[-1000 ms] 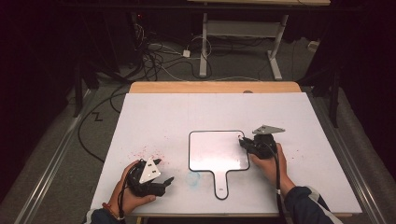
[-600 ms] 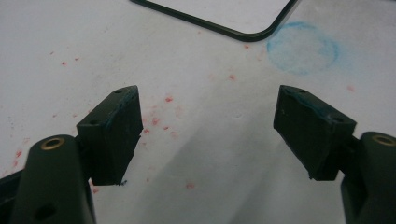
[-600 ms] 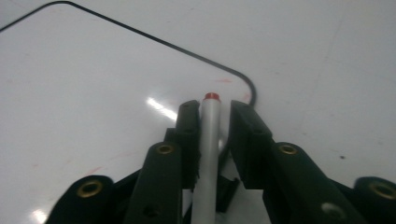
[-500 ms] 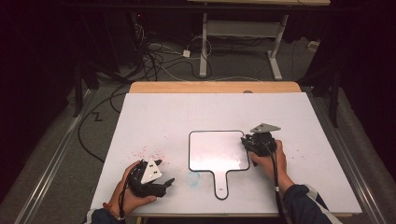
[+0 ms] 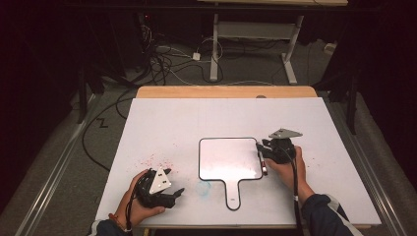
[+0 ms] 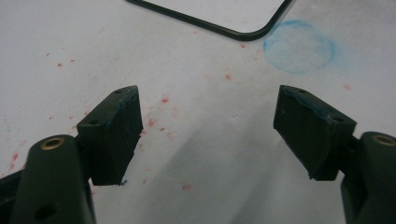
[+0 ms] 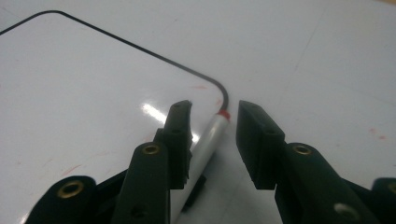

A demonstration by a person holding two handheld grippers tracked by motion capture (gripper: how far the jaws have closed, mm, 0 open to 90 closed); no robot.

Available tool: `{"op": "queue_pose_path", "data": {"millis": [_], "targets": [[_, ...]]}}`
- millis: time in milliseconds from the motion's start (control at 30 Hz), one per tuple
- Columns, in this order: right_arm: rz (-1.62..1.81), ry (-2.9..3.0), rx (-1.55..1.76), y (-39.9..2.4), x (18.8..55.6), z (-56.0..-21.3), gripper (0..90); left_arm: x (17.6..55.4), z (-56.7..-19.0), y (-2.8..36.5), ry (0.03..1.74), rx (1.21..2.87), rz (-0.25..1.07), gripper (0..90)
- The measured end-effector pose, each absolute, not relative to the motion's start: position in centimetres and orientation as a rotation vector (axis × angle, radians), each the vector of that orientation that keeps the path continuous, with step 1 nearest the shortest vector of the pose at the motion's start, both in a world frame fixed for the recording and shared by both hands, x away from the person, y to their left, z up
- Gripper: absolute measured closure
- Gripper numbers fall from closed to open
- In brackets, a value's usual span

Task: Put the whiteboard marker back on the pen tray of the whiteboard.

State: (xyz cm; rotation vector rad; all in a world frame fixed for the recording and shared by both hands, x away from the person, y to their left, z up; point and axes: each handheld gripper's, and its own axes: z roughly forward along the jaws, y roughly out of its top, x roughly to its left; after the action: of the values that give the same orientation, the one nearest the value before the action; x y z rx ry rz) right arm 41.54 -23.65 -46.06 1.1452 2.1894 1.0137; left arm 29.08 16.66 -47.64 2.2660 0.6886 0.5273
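A small whiteboard paddle point(image 5: 228, 157) with a black rim and a short handle lies flat on the white table point(image 5: 196, 123). A silver marker with a red end point(image 7: 208, 140) lies at the board's right edge point(image 7: 70, 84). My right gripper point(image 7: 214, 109) straddles it; its jaws have just been opening. The marker sits loose between them, close to the left jaw and clear of the right one. In the high view this gripper point(image 5: 263, 150) points left at the board and the marker point(image 5: 264, 166). My left gripper point(image 5: 176, 182) rests open at the front left, nothing between its jaws point(image 6: 208, 100).
Red specks point(image 6: 163, 100) dot the table around the left gripper, and a faint blue ring smudge point(image 6: 299, 46) lies near the board's corner point(image 6: 224, 11). A wooden strip point(image 5: 226, 92) borders the table's far edge. Beyond it, cables and desk legs point(image 5: 214, 49) stand on the floor.
The right gripper has shifted slightly to the right at the board's edge. The left hand and the board have stayed put.
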Motion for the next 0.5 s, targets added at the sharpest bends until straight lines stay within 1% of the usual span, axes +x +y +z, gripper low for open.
{"op": "queue_pose_path", "data": {"millis": [67,100,267,333,500], "targets": [[1.025,2.198,1.128,-23.99,41.4,-45.83,65.7,29.08,-47.66,16.65,0.689,2.268,0.528,22.7],[1.011,2.212,1.129,-24.14,41.3,-45.83,64.0,29.07,-47.65,16.64,0.687,2.267,0.527,22.7],[1.01,2.244,1.096,-24.48,40.91,-46.1,61.3,29.09,-47.62,16.58,0.687,2.267,0.529,22.7],[0.994,2.25,1.096,-24.49,40.9,-46.21,62.2,29.11,-47.63,16.53,0.686,2.271,0.528,22.7],[0.988,2.245,1.097,-24.47,40.73,-46.13,60.4,29.11,-47.59,16.5,0.686,2.268,0.532,22.7]]}}
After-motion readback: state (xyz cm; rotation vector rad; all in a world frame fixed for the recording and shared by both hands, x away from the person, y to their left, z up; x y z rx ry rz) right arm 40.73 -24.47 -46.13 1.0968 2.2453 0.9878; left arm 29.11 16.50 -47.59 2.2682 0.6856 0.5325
